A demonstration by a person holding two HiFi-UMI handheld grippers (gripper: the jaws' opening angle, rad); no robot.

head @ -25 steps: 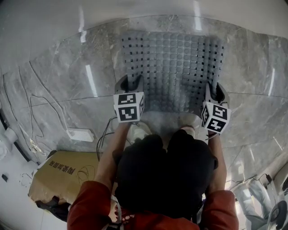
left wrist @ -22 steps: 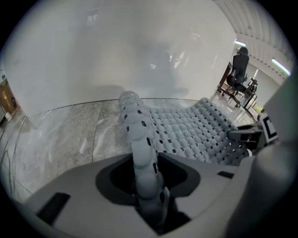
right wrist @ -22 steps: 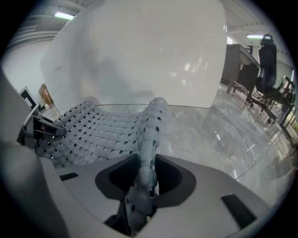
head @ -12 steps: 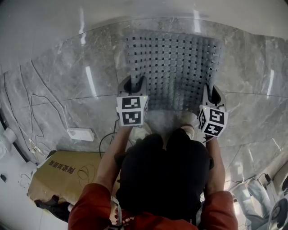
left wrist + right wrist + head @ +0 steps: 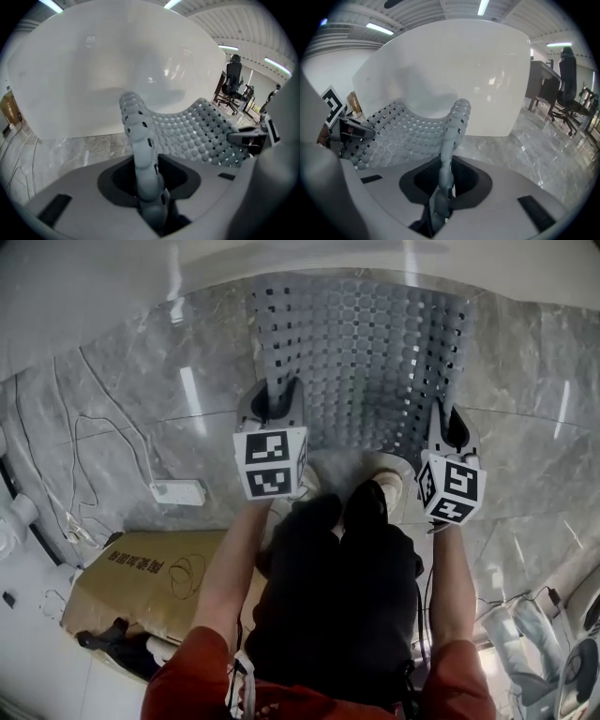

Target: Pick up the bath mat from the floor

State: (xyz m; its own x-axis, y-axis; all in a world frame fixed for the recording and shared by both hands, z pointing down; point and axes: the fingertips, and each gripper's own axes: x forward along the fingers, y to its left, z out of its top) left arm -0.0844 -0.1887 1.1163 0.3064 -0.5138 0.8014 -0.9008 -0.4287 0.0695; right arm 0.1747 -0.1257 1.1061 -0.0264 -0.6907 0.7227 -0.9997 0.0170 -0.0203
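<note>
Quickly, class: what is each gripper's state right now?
Left gripper: shut on the bath mat, jaws just been closing.
Right gripper: shut on the bath mat too, jaws just been closing.

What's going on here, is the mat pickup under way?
A person standing on the marble floor holds a gripper in each hand. Both grippers are on the near edge of the grey perforated bath mat, the left gripper towards its left side and the right gripper towards its right. The jaws of each have just been closing and pinch the mat's edge between them. That edge is up off the floor, and the mat sags between the grippers. Whether its far end is off the floor is unclear.
</note>
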